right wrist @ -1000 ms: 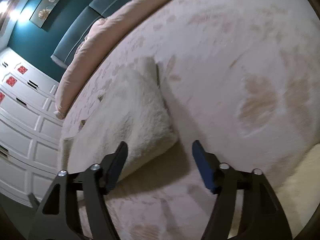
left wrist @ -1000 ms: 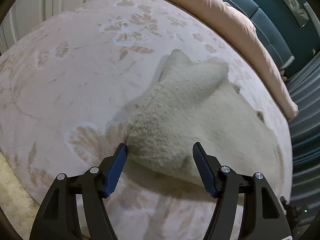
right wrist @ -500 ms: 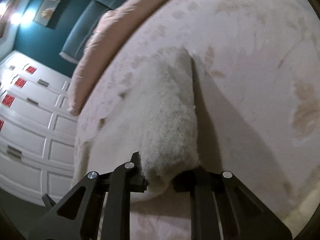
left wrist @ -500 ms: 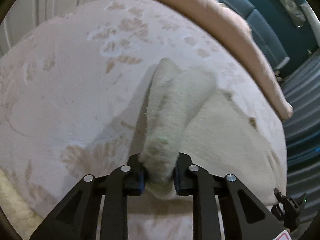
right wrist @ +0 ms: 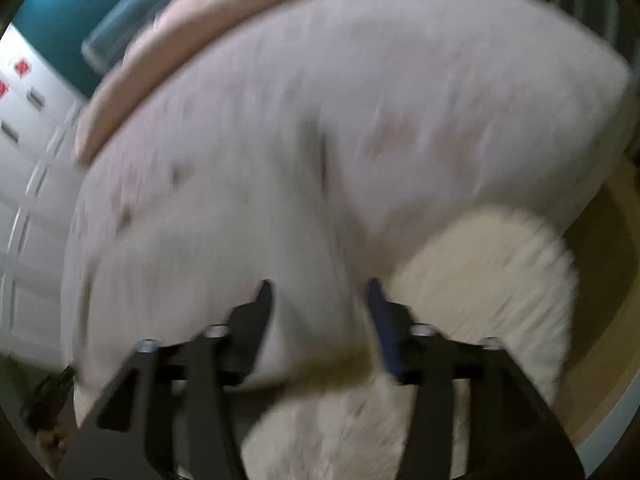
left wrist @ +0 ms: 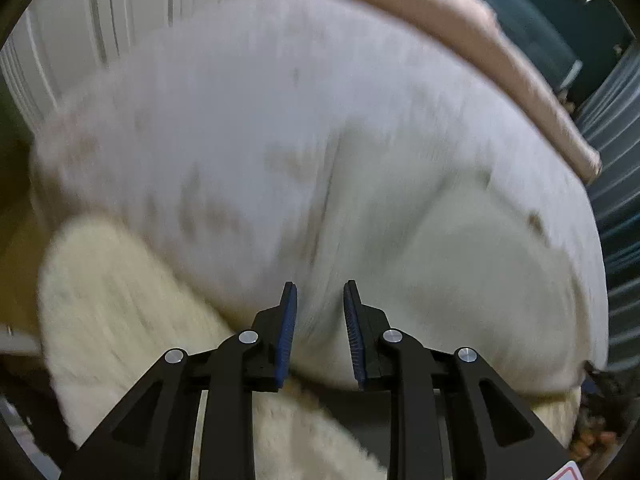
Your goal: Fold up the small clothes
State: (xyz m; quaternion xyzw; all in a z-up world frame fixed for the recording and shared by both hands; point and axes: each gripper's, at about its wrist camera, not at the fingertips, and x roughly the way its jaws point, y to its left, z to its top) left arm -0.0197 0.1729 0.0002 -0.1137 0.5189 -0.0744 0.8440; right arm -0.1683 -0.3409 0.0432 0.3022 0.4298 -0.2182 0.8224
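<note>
- Left gripper [left wrist: 318, 322]: jaws narrowly apart, blue pads facing each other across a pale gap. Whether cloth is pinched there cannot be told through the blur.
- Right gripper [right wrist: 318, 320]: jaws wider apart, pale fabric filling the gap; a grip cannot be confirmed.
- Cream fleecy garment [left wrist: 460, 280]: on the bed [left wrist: 240, 100], towards the near edge, directly ahead of both grippers; its outline melts into the bedcover, so its fold state is unreadable. In the right view [right wrist: 200, 280] it is a pale mass only.
- Shaggy cream rug [left wrist: 112, 300]: on the floor below the bed's near edge; lower left in the left view, lower right [right wrist: 500, 280] in the right.
- Pink pillow roll [left wrist: 460, 24]: along the far side of the bed, in both views [right wrist: 160, 60].
- Left view only: grey curtain folds [left wrist: 616, 200] at right.
- Right view only: white panelled wardrobe doors [right wrist: 28, 160] with red stickers.
- Both frames heavily motion-blurred; bedcover pattern reduced to smears.
</note>
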